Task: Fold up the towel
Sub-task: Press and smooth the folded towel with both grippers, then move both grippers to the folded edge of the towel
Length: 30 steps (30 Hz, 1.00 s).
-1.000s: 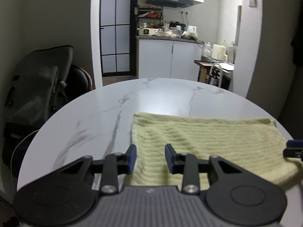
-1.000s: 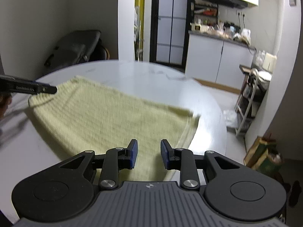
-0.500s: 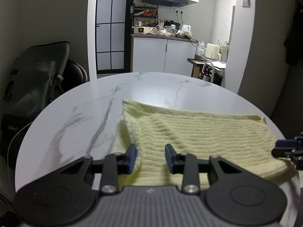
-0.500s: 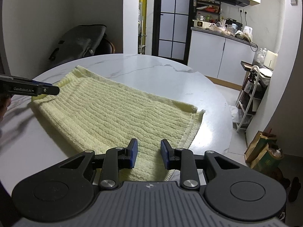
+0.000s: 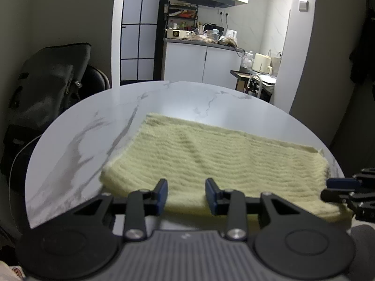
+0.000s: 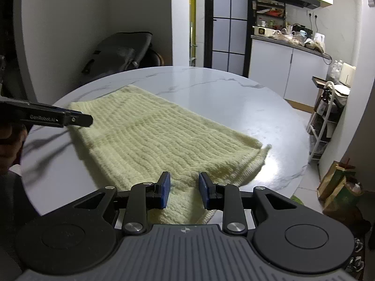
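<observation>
Since a second ago: your two grippers have slid back toward the near edge, and the towel now shows a folded, doubled near-left edge where it lay single before.
Towel: the pale yellow towel (image 5: 211,159) lies on the round marble table (image 5: 98,126), toward its near side; seen from your right gripper's camera, the towel (image 6: 159,140) runs from far left to near right.
Long axis: it lies left to right across the table, ribs running the same way.
Edges: the towel's right end sits close to the table's right rim; its near edge reaches the near rim, under both grippers.
Open room: bare marble lies to the far side and to the left of the towel.
Left gripper: your left gripper (image 5: 186,193) tilts down over the near-left part, jaws apart, pads not pressing the cloth.
Right gripper: your right gripper (image 6: 184,187) tilts down over the near-right part, jaws apart, cloth below the gap, not pinched.
Surroundings: a dark bag (image 5: 46,82) sits far left; white kitchen cabinets (image 5: 201,63) stand beyond the table.
</observation>
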Each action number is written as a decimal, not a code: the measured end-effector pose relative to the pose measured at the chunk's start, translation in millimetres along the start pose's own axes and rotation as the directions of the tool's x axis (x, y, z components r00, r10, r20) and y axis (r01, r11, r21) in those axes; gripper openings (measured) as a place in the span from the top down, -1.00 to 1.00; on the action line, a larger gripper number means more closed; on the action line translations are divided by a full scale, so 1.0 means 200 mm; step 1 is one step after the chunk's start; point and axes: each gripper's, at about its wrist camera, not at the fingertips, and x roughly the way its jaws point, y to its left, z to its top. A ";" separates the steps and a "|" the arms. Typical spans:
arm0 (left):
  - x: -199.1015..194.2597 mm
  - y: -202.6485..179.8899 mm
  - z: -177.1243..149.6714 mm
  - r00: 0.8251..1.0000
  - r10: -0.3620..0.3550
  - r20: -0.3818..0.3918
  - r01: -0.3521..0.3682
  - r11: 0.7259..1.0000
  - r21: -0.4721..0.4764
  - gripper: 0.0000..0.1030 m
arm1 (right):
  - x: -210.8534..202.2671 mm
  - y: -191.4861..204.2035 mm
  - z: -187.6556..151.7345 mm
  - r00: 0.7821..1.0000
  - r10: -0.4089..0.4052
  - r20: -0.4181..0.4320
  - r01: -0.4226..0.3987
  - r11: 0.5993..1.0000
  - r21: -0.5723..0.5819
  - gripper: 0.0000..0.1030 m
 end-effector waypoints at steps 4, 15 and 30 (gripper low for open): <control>-0.04 -0.02 -0.04 1.000 0.003 -0.003 -0.003 1.000 0.010 0.22 | -0.01 0.03 -0.02 1.000 0.023 0.003 -0.023 1.000 -0.010 0.30; -0.04 -0.01 -0.02 0.999 0.047 0.000 -0.047 0.999 0.023 0.21 | -0.06 0.11 -0.06 0.998 0.066 0.001 -0.066 0.997 -0.038 0.27; 0.06 0.08 0.03 0.998 0.063 -0.030 -0.062 0.998 0.012 0.22 | -0.13 0.13 -0.11 0.994 0.107 -0.008 -0.107 0.993 -0.042 0.26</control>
